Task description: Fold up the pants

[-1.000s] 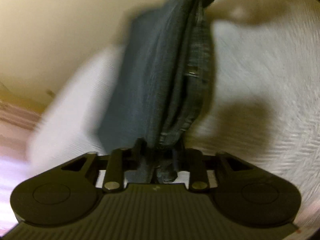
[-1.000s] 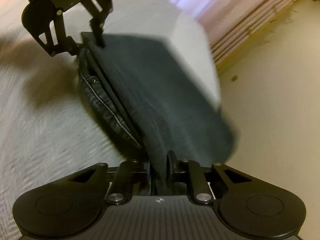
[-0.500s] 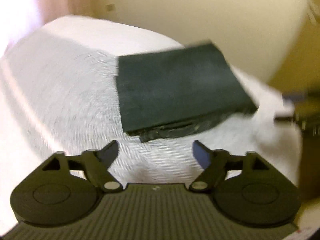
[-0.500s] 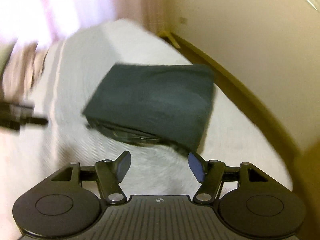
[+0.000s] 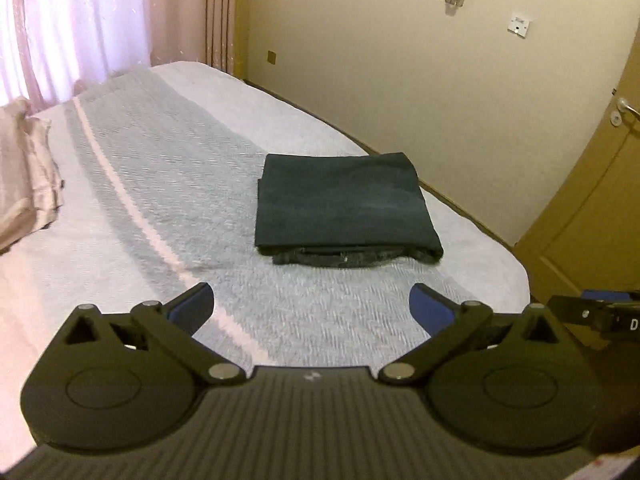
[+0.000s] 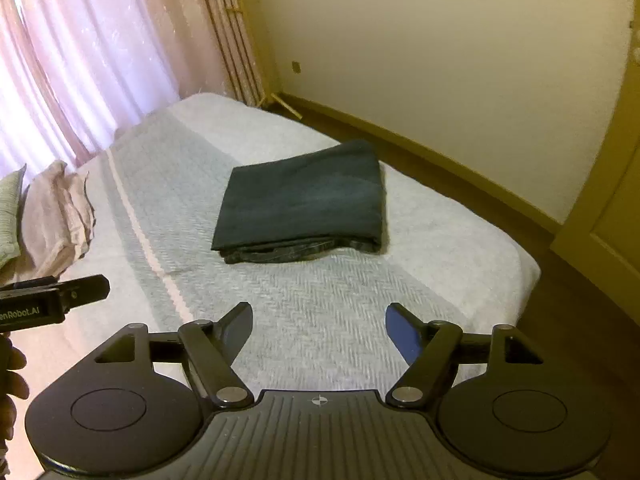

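Now both tools are empty. The left gripper [image 5: 312, 304] has its fingers spread wide, blue pads facing each other over bare bedspread, and the right gripper [image 6: 319, 330] is splayed the same way, nothing between its fingers. A second ago each was clamped on the dark cloth, which hung stretched between them; half a second ago they had already let go and were pulling back in a blur. Both are held above the near part of the bed [image 5: 168, 184], well apart from the pants [image 5: 344, 204]. The pants lie folded into a flat dark rectangle on the white bedspread toward the bed's right edge, the waistband layers showing at the near side. A pink pillow [image 6: 56, 216] sits at the far left, pink curtains [image 5: 80, 20] behind it, and a door [image 5: 592, 216] stands at the right.
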`<control>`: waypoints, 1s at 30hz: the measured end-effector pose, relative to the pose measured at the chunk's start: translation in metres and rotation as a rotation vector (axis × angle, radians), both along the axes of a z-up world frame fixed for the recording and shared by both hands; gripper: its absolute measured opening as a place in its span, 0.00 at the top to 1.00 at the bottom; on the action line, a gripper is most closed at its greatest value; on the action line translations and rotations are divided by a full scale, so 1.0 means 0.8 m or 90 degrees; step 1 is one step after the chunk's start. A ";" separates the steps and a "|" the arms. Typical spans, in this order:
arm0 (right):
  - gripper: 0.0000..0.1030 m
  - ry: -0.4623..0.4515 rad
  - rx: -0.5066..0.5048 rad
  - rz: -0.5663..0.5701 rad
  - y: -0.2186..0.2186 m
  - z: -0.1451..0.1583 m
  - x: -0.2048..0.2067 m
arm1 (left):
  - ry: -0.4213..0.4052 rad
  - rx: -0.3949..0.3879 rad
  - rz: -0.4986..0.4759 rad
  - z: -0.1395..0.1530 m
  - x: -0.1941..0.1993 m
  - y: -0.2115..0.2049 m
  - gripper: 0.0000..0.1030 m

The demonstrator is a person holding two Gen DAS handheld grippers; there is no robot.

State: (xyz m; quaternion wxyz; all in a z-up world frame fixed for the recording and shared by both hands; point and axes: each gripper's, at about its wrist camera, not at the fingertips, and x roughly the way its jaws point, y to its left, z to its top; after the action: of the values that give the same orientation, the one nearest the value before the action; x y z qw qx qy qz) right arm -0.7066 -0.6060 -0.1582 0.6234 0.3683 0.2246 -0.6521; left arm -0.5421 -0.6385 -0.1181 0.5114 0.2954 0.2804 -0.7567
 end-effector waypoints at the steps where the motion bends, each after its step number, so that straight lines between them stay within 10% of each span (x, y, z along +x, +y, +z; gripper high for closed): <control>1: 0.31 -0.002 -0.004 -0.003 0.012 0.006 0.004 | -0.004 -0.001 -0.001 0.006 0.003 0.008 0.01; 30: 0.30 0.017 -0.021 0.064 0.013 0.034 0.031 | -0.035 -0.021 0.078 0.060 0.021 0.092 0.01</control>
State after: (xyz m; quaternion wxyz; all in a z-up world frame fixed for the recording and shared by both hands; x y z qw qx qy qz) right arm -0.6821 -0.5956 -0.1306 0.6585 0.3378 0.2406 -0.6280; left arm -0.5256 -0.5653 -0.0703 0.5694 0.2898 0.2711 -0.7199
